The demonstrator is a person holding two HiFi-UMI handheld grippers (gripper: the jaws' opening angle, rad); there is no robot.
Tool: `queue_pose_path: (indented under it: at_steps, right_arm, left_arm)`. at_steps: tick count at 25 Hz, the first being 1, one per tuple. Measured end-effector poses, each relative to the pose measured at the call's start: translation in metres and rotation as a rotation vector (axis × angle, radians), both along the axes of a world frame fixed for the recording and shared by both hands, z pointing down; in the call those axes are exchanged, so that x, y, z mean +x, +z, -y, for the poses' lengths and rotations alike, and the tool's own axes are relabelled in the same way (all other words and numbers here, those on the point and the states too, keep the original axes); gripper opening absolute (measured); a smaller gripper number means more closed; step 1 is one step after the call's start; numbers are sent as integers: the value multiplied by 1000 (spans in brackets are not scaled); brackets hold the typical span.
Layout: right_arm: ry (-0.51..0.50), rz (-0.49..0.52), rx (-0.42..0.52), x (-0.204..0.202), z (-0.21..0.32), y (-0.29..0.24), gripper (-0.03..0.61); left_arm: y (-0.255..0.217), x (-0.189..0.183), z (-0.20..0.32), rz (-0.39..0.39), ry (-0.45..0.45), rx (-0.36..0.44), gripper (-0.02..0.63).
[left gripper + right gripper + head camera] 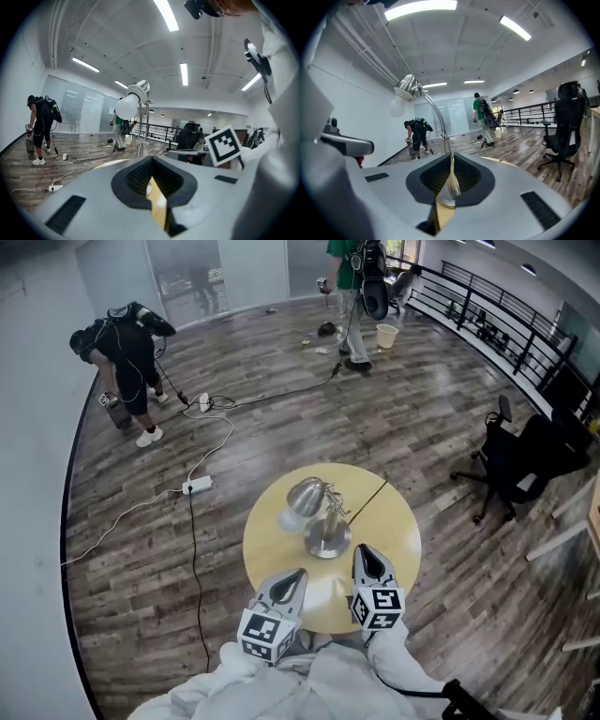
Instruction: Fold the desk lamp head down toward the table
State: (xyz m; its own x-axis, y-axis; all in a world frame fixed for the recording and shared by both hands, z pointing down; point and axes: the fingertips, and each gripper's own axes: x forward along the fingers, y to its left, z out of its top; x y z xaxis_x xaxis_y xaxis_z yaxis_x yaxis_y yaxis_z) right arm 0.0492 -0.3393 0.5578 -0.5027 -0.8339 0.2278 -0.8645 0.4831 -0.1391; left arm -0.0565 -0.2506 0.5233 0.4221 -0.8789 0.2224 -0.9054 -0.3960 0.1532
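Sleeved arms hold left tool and right tool side by side toward the lamp; both closed, empty.

**Count of what I see from the remote desk**

I log one table and one lamp.

Grippers, two: left gripper and right gripper. Each carries one marker cube, so I count two: left cube and right cube.

People out on the floor, two: bent person and person in green.

Office chair, one. Bucket, one.

Power strip, one that I am sure of. A second small white thing lies farther along the cable; I cannot name it, so I leave it uncounted.
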Motion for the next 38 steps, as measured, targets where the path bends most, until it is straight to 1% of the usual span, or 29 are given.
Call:
queue_pose_path:
  at_steps: [2,4,5,7,10,12,14,15,16,17,18,19,20,21,23,24,26,28,29,31,33,34,36,38]
  right_arm:
    - [-62,-38,-8,-18,20,14,19]
    - [-121,-49,0,-37,39,22,86]
    - [-147,-42,8,-45,47,24,106]
    - [-197,-32,34,-59,61,23,110]
    - [-260,-87,63,-75,79,25,110]
    - [-296,-111,70,-81,88,27,114]
    - [-330,-102,70,-82,91,28,114]
    - [-346,-91,67,-82,91,29,114]
    - [-360,-84,65,-82,91,29,114]
    - [-375,-82,63,-83,91,29,114]
    - [-389,-82,61,-83,91,29,114]
    - [-403,-83,59,-84,91,29,114]
    - [-414,-83,58,-84,91,29,114]
    - [-422,-80,58,-83,92,29,114]
    - [-429,-74,57,-83,93,29,114]
    - [-431,-73,56,-83,93,29,114]
    - [-435,-76,54,-83,93,30,114]
    - [-441,-81,54,-84,93,31,114]
    - [-444,-81,53,-84,92,31,114]
    - [-451,-82,52,-84,91,31,114]
    - [-453,-82,53,-84,92,30,114]
    - [-453,-81,53,-84,92,30,114]
    - [-453,-78,53,-84,92,30,114]
    - [-455,-76,53,-84,92,31,114]
  left_arm:
    - [-1,-4,2,5,-15,-2,0]
    - [0,-8,4,8,-21,-11,0]
    - [2,-9,4,9,-22,-21,0]
    - [7,-13,4,7,-23,-46,0]
    - [11,-24,1,-7,-29,-78,2]
    - [12,-37,3,-8,-50,-99,2]
    - [5,-52,5,-16,-71,-115,2]
    - [-4,-60,7,-25,-70,-115,8]
    - [-18,-66,9,-33,-60,-106,32]
    - [-37,-69,12,-35,-40,-85,71]
    - [-59,-71,17,-24,-12,-54,97]
    - [-83,-69,23,5,22,-19,119]
    - [-106,-64,31,54,62,13,132]
    - [-126,-58,40,115,105,39,131]
    - [-157,-41,58,219,190,70,130]
    - [-168,-32,66,247,228,71,131]
    - [-178,-18,81,289,278,41,132]
    - [-174,-11,94,354,299,8,132]
    - [-171,-9,97,382,307,-7,149]
    - [-168,-4,102,401,324,-62,174]
    - [-163,-1,106,434,338,-119,218]
    - [-160,0,108,461,339,-135,221]
    - [-160,1,110,500,333,-141,218]
    - [-159,0,109,494,336,-151,213]
